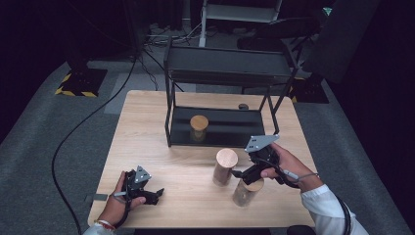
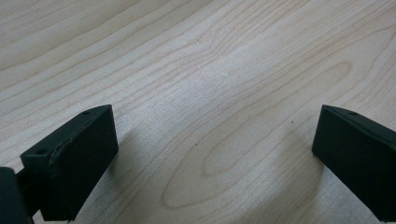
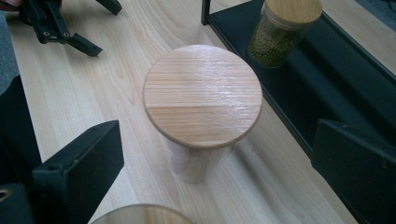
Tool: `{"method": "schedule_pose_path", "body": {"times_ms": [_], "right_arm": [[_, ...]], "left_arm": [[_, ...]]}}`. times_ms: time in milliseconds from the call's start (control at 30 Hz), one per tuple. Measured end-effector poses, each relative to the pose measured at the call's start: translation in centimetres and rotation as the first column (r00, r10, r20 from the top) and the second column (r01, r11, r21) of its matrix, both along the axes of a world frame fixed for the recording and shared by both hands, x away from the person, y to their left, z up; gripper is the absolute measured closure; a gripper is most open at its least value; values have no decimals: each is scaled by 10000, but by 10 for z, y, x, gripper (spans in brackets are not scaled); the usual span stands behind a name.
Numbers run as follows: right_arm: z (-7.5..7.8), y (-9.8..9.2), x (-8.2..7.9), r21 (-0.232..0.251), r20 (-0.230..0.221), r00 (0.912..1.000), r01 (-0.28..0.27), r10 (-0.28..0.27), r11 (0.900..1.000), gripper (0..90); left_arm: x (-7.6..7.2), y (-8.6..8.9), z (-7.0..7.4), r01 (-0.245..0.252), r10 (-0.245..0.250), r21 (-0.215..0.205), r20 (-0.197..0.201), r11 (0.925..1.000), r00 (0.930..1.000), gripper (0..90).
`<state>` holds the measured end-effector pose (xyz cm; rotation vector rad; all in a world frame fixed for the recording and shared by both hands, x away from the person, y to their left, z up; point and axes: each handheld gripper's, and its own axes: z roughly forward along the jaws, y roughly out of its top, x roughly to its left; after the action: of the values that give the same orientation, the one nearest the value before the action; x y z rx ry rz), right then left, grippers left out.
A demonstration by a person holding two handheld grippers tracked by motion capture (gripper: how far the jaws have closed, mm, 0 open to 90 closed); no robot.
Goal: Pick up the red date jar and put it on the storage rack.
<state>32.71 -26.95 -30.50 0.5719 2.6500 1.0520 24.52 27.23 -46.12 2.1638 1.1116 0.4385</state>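
Two wooden-lidded jars stand on the table's right half: a taller one [image 1: 225,165] and a nearer one [image 1: 247,191]. My right gripper [image 1: 243,175] hovers open above the nearer jar, pointing left at the taller one. In the right gripper view the taller jar's lid [image 3: 202,95] lies ahead between the wide-spread jaws of the right gripper [image 3: 217,154], untouched, and the nearer lid's edge [image 3: 140,214] peeks in at the bottom. A third jar [image 1: 199,126], holding green beans [image 3: 275,39], sits on the rack's lower shelf. My left gripper [image 1: 155,195] rests open over bare wood [image 2: 215,135].
A black two-tier rack [image 1: 225,73] stands at the table's back, its lower shelf [image 3: 336,88] just right of the taller jar. A small dark object [image 1: 243,106] lies behind it. The left gripper [image 3: 60,28] is seen beyond the jar. Cables run over the grey floor.
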Motion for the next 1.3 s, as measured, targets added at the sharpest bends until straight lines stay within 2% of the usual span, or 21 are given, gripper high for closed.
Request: {"method": "schedule_pose_path", "body": {"times_ms": [333, 500, 800, 1033, 1300], "right_arm": [[0, 13, 14, -336, -97, 10000, 9, -12, 9994, 23], [0, 21, 20, -560, -180, 9996, -217, 207, 9982, 23], [-4, 32, 29, -684, -410, 9979, -525, 497, 9963, 26], [-5, 40, 37, -894, -572, 9970, -574, 524, 9943, 35], [-5, 49, 49, -1259, -851, 9933, -880, 776, 9881, 30]], "left_arm": [[0, 0, 0, -1, 1, 7, -1, 10000, 10000, 0], [0, 0, 0, 10, -10, 8, 2, 10000, 10000, 0], [0, 0, 0, 2, -2, 9, 3, 10000, 10000, 0], [0, 0, 0, 1, -1, 7, -4, 10000, 10000, 0], [0, 0, 0, -4, 4, 9, -2, 10000, 10000, 0]]}}
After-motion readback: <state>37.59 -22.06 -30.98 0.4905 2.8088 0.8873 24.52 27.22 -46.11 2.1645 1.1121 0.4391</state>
